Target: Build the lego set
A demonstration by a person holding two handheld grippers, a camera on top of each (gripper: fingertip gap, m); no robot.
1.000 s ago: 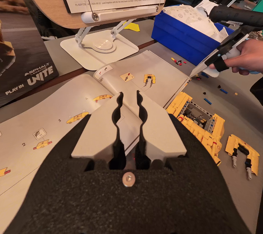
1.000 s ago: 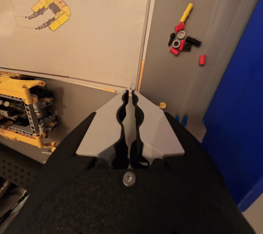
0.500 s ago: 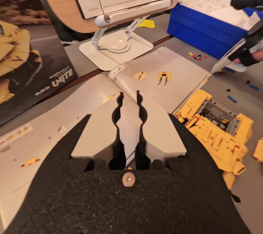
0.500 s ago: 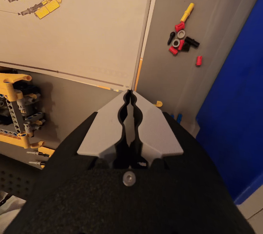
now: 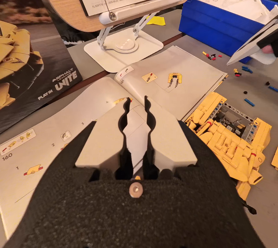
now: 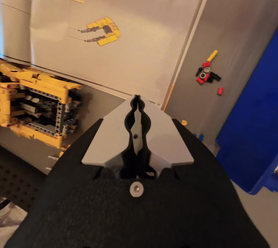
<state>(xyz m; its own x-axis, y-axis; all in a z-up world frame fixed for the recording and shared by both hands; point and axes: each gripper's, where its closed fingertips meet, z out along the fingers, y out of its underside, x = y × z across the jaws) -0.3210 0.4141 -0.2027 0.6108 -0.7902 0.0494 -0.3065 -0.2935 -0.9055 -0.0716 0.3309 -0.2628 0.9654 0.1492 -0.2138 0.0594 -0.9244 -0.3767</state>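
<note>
Between the jaws of the left gripper (image 5: 136, 99), which are standing a narrow way apart and holding nothing, the open instruction booklet (image 5: 173, 66) is lying flat on the surface (image 5: 255, 218). Its pages are carrying numbered step drawings and page numbers, which I am leaving unread.

Just right of those jaws the yellow car body (image 5: 230, 139) is sitting part-built, its grey and black frame still showing through an uncovered opening. So a good deal is done, I would judge, and panels are still waiting.

Further right, loose pins (image 5: 212, 56) in red, black, yellow and blue are lying scattered, unused.

Beyond them the right gripper (image 6: 136, 95) is hovering with its jaws nearly meeting at the tips; nothing is showing between them.

Past that a blue bin (image 5: 218, 28) is holding torn paper bags.

Far ahead of the left jaws a white stand (image 5: 124, 50) is propping a printed sheet, and to the far left the set's box (image 5: 37, 60) is showing a yellow car and game branding.
</note>
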